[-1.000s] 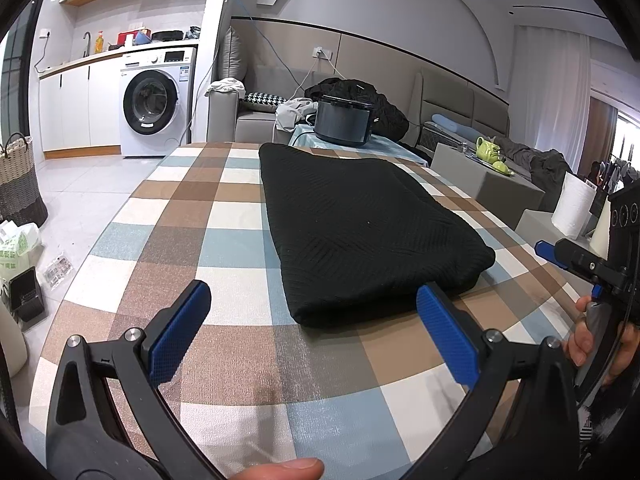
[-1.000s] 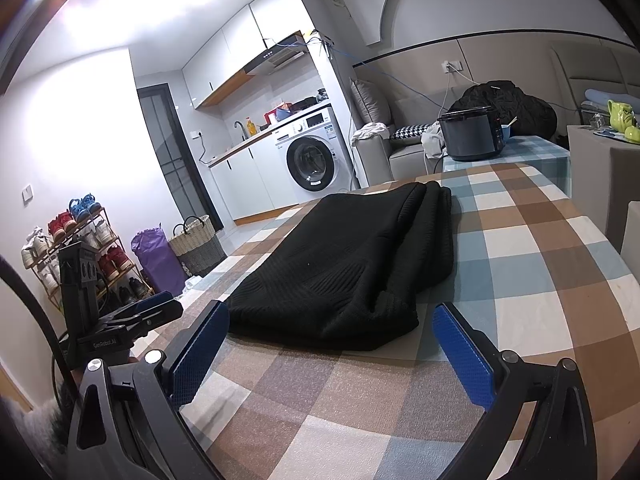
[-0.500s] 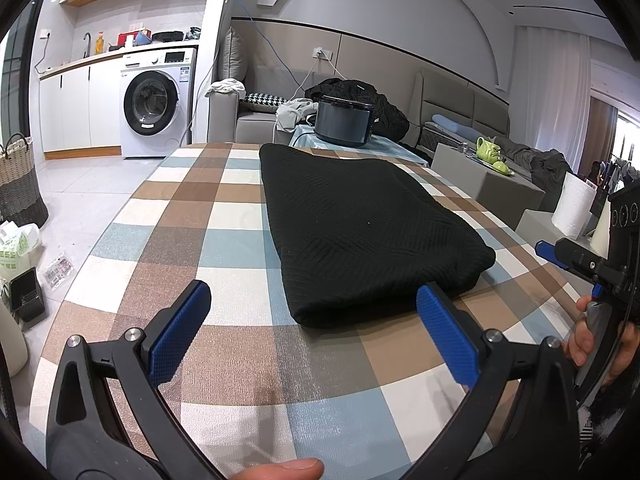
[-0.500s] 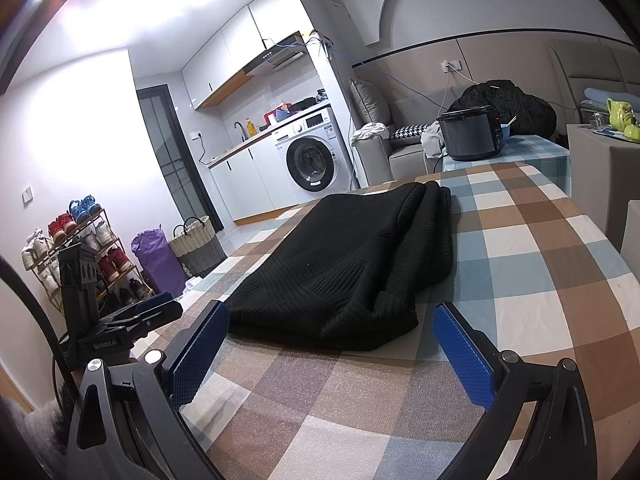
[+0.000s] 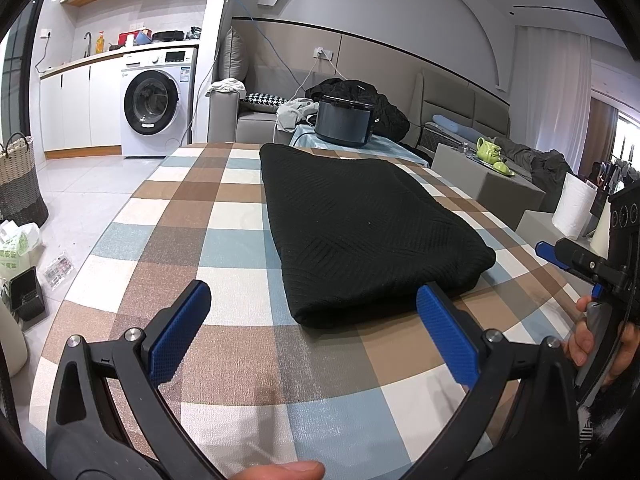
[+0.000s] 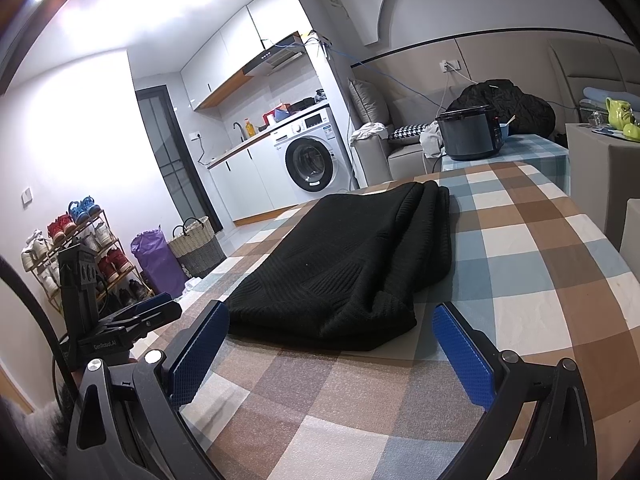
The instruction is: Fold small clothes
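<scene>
A black knitted garment (image 5: 360,224) lies folded into a long rectangle on the checked tablecloth (image 5: 168,248). It also shows in the right wrist view (image 6: 352,264), with stacked folded layers along its right side. My left gripper (image 5: 314,312) is open and empty, just short of the garment's near end. My right gripper (image 6: 332,332) is open and empty, hovering at the garment's near edge from the other side. Each gripper shows at the edge of the other's view, the right gripper (image 5: 560,252) and the left gripper (image 6: 136,316).
A dark rice cooker (image 5: 344,122) stands on a small table beyond the far end. A grey sofa (image 5: 256,120) with dark clothes, a washing machine (image 5: 158,102), a woven basket (image 6: 196,246) and a shoe rack (image 6: 72,252) surround the table.
</scene>
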Demonstrator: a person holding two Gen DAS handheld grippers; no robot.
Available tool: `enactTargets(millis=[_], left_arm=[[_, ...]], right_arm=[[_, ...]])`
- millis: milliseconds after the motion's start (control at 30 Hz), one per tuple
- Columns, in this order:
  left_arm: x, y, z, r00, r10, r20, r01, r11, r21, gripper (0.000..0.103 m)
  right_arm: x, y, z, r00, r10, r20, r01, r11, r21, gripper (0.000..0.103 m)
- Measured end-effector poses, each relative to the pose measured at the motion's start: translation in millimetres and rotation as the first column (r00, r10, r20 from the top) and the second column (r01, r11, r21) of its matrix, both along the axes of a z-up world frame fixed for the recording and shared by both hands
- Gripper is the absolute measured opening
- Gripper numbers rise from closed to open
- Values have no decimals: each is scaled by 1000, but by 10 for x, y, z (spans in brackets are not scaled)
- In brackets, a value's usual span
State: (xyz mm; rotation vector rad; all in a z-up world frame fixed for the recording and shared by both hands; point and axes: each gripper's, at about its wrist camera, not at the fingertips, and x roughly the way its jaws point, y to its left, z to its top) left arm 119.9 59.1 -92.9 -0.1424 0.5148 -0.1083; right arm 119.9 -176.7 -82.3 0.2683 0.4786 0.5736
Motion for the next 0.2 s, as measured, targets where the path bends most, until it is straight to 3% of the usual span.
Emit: enactTargets(millis=[200], left_arm=[[5, 7, 0, 1000, 0, 2, 0, 1000, -2, 103]], right_arm=[[-10, 3, -6, 1000, 1, -2, -1, 1000, -1, 103]])
